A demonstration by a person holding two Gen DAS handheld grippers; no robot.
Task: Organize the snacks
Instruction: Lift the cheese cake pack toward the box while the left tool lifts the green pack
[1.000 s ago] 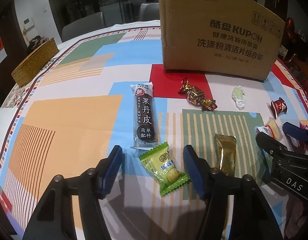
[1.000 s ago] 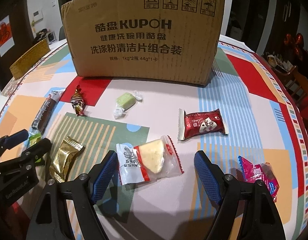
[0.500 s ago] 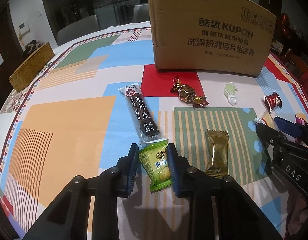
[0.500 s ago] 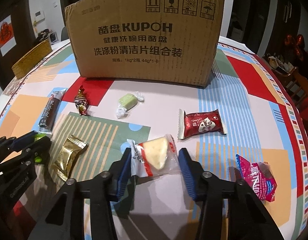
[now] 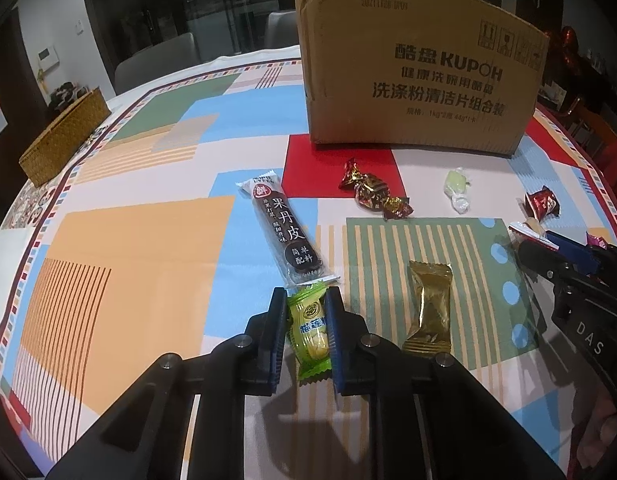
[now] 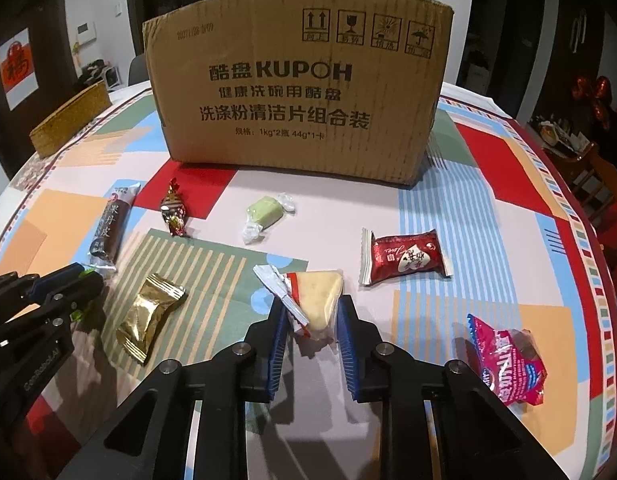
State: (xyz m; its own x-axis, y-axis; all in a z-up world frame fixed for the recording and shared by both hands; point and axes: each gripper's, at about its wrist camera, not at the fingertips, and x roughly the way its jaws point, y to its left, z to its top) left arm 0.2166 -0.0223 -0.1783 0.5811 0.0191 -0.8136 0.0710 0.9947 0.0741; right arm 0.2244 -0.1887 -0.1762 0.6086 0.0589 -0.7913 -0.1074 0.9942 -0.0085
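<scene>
My left gripper point(image 5: 306, 300) is shut on a green candy packet point(image 5: 310, 332) and holds it just above the tablecloth. My right gripper point(image 6: 310, 308) is shut on a clear packet with a pale yellow wedge snack point(image 6: 314, 298). Loose snacks lie around: a long dark bar point(image 5: 286, 230), a gold packet point(image 5: 428, 308), a red-gold foil candy point(image 5: 374, 194), a pale green candy point(image 6: 264, 212), a red packet point(image 6: 404, 256) and a pink packet point(image 6: 506, 360). A large cardboard box point(image 6: 300, 96) stands behind them.
A woven basket point(image 5: 64, 136) sits at the table's far left edge. The patterned tablecloth point(image 5: 140, 264) covers the round table. Chairs point(image 5: 156, 60) stand beyond the far side. The right gripper shows at the right of the left wrist view point(image 5: 548, 248).
Both grippers closed from wide open onto their snacks: the left on the green candy packet, the right on the yellow wedge packet. Both packets now look lifted slightly.
</scene>
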